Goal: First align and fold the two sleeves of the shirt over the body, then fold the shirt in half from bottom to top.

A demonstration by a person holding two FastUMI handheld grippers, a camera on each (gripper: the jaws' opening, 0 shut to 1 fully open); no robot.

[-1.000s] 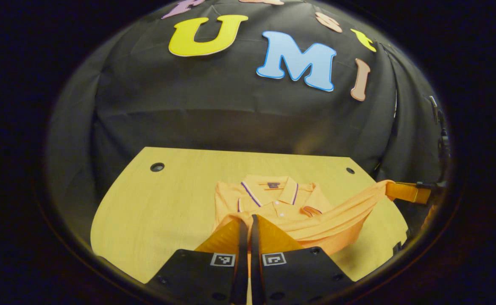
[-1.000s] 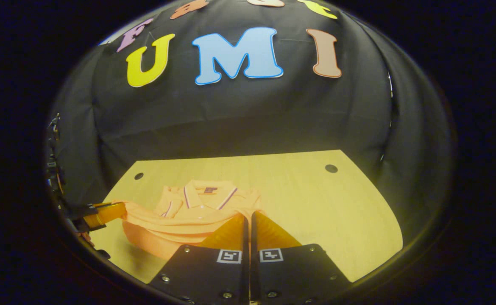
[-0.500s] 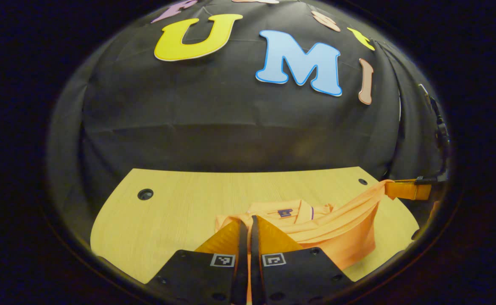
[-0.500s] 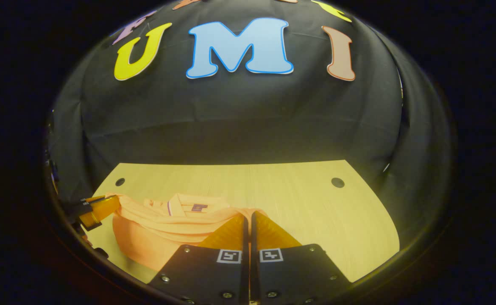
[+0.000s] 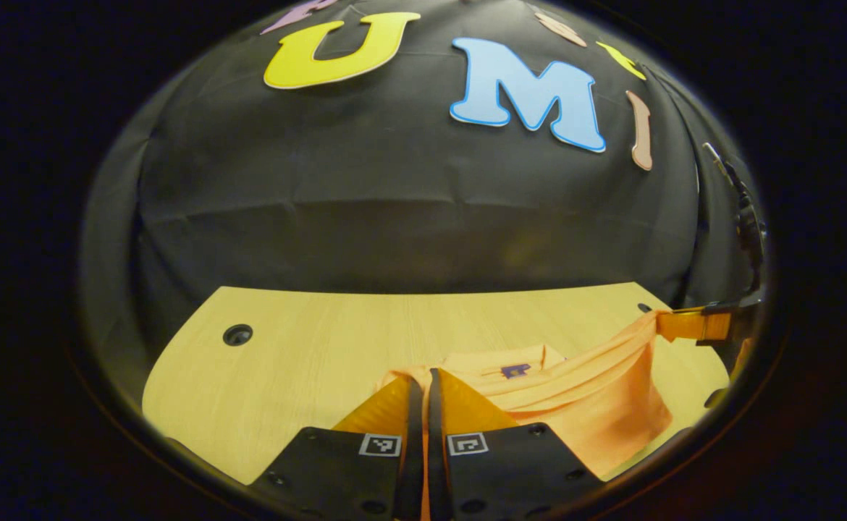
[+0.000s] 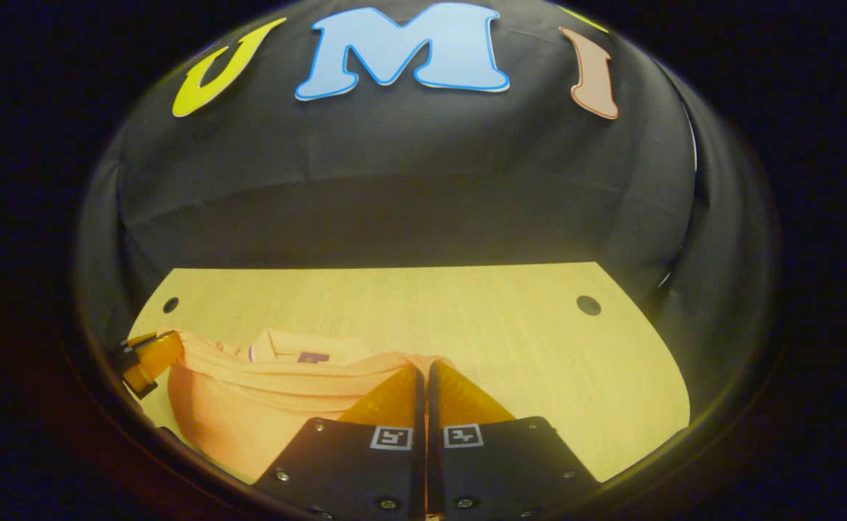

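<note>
My left gripper [image 5: 423, 376] is closed tight on one corner of the hem of the orange shirt [image 5: 597, 405], and my right gripper [image 6: 423, 370] is closed in the same way on the other corner, so the hem hangs stretched between them above the counter [image 5: 308, 362]. The lifted cloth sags below this edge, and behind it I see the collar [image 6: 300, 347] lying flat on the counter, toward its far edge. In the left gripper view my right gripper is at the right side, near the counter's far right corner.
</note>
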